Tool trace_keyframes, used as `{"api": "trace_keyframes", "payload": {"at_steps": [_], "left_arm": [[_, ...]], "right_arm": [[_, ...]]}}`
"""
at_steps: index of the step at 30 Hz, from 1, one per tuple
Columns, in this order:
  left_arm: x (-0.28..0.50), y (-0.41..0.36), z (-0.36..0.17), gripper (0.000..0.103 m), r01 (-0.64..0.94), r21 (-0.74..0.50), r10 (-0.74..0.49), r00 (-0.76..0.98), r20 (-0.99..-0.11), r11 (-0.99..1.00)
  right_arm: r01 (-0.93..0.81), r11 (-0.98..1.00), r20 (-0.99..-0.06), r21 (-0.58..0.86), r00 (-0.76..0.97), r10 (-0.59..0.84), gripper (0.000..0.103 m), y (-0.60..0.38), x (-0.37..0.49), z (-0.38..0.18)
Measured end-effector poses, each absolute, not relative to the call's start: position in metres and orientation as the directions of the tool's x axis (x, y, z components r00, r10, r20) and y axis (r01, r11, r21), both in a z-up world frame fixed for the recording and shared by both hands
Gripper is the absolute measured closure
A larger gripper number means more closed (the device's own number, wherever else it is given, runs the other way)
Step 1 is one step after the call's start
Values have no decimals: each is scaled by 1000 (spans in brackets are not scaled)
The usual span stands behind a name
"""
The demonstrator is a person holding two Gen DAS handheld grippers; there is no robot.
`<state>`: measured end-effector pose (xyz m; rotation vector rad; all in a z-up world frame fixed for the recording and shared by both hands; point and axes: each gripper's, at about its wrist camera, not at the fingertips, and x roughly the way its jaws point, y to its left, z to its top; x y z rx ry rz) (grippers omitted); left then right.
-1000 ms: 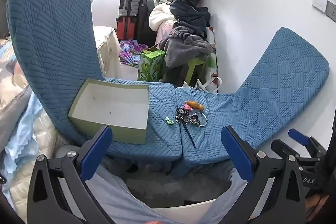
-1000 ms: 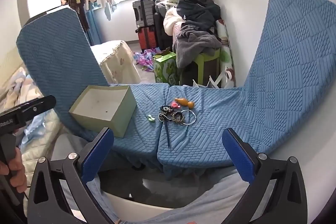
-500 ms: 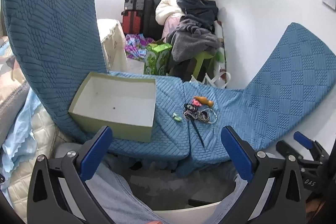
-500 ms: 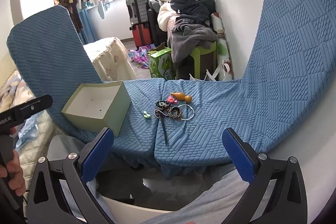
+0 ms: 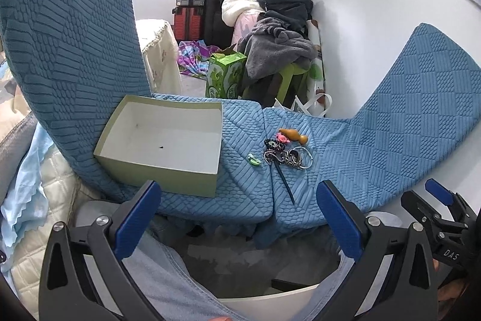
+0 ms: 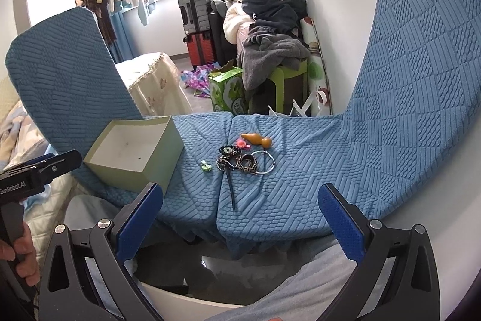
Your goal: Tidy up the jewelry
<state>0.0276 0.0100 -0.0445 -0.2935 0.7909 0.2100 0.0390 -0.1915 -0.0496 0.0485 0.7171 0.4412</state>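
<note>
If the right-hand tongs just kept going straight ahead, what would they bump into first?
Probably the blue cushion, near the jewelry pile lying on it. The right tongs stand open, and the dark stick lies closest along that line. Depth is hard to judge here.

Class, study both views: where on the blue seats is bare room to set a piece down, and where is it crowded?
Free: the seat right of the silver ring, up to the right chair back, and the strip between the box and the green clip. The box itself is nearly empty. Crowded: the jewelry pile by the seam, from the gourd down the dark stick.
</note>
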Motion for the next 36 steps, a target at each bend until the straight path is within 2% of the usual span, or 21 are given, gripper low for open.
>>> {"api": "trace_keyframes", "payload": {"at_steps": [25, 36], "left_arm": [[25, 3, -41, 1, -270, -208, 40, 695, -718, 940], [34, -4, -47, 1, -259, -209, 38, 708, -705, 943]], "right_arm": [[-375, 903, -627, 211, 657, 419, 0, -195, 40, -48], [-399, 900, -608, 175, 676, 417, 0, -186, 49, -49]]}}
